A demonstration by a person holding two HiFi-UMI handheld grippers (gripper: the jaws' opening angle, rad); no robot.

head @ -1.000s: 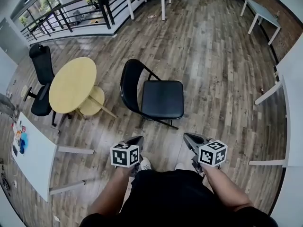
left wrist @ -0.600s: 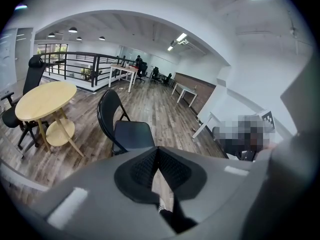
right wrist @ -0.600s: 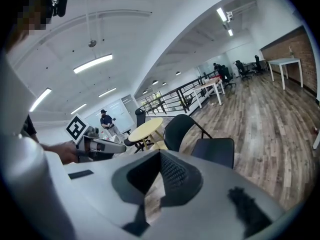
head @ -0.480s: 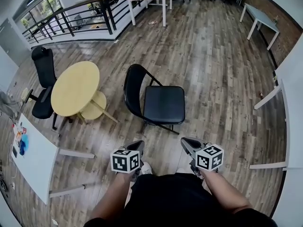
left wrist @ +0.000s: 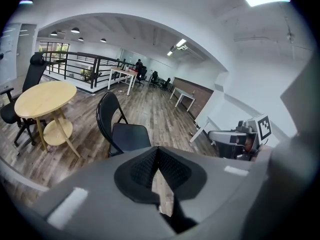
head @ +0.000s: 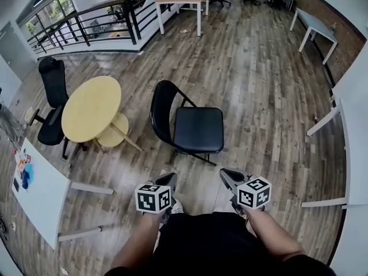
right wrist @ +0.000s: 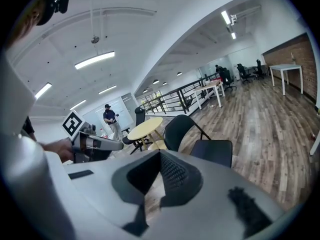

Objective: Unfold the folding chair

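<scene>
The black folding chair [head: 198, 130] stands unfolded on the wooden floor, seat flat and its backrest [head: 161, 117] toward the round table. Both grippers hang close to my body, well short of the chair and touching nothing. My left gripper [head: 168, 179] is shut and empty. My right gripper [head: 225, 174] is also shut with nothing in it. In the left gripper view the chair [left wrist: 122, 134] lies beyond the shut left gripper [left wrist: 157, 151], and the right gripper [left wrist: 227, 136] shows at the right. In the right gripper view the chair [right wrist: 210, 149] stands ahead of the right gripper [right wrist: 160, 156].
A round yellow table [head: 91, 108] with a lower shelf stands just left of the chair, a black office chair [head: 52, 96] beyond it. White tables flank me at the left [head: 40, 191] and right [head: 353, 125]. A black railing [head: 86, 22] runs along the back. A person [right wrist: 107, 116] stands far off.
Both grippers sit slightly lower in the head view, the right one a little further left. The chair stands as before and both pairs of jaws stay shut.
</scene>
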